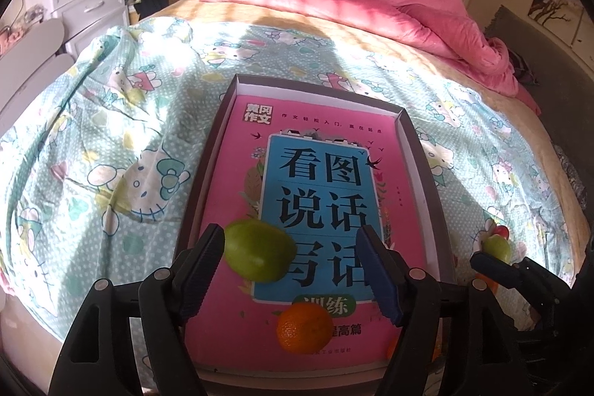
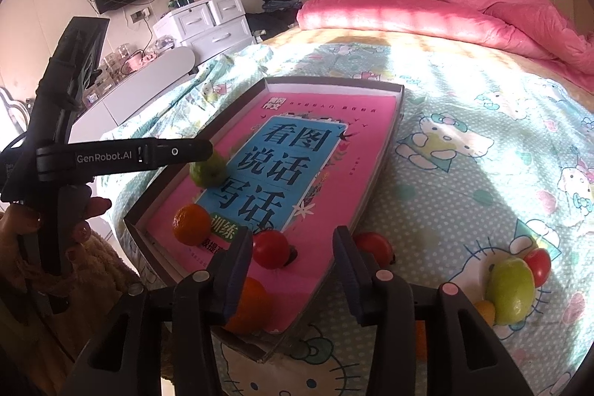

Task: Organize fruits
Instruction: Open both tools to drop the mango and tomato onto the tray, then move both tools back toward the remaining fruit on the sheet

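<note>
A dark shallow tray (image 1: 208, 151) holding a pink book (image 1: 319, 143) lies on the bed. My left gripper (image 1: 291, 270) is open above it. A green fruit (image 1: 260, 249) rests on the book beside the left finger, well apart from the right finger. An orange (image 1: 304, 327) sits nearer. My right gripper (image 2: 293, 271) is open over the tray's near end. A red tomato (image 2: 271, 247) lies on the book between its fingers, with a gap to the right one. A second orange (image 2: 248, 307) is half hidden behind the left finger.
Outside the tray, a tomato (image 2: 373, 245) lies by its right rim. Further right on the patterned sheet (image 2: 464, 195) lie a green fruit (image 2: 510, 290), a tomato (image 2: 538, 264) and a small yellow fruit (image 2: 484, 310). A pink duvet (image 2: 445, 13) lies behind. A hand (image 2: 85, 218) holds the left gripper.
</note>
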A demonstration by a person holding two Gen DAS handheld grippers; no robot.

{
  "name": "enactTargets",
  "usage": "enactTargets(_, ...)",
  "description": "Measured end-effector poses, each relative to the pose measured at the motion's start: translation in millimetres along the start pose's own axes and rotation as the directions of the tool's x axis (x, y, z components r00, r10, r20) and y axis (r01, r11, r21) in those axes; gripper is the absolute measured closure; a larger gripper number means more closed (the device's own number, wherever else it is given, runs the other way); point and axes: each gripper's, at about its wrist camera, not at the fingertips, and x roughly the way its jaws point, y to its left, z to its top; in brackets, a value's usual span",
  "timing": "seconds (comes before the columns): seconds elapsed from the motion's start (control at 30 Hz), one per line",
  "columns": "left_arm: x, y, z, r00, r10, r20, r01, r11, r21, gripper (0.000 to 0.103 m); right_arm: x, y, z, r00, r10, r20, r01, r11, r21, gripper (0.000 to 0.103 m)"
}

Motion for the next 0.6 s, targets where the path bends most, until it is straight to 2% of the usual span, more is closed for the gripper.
enactTargets(0.07, -0.7, -2.1, -0.2, 1.000, -0.002, 0.005, 0.002, 1.000, 0.001, 0.028, -3.3, -0.5, 1.6, 1.000, -0.003, 0.016, 0.003, 1.000, -0.001, 0.050)
enactTargets(0.6, -8.6, -33.4, 1.1, 0.997, -0.063, 0.032, 0.062, 0.997, 0.042, 0.027, -23.1, -10.9, 4.0, 0.998, -0.025, 0.060, 0.025, 1.000, 0.012, 0.045)
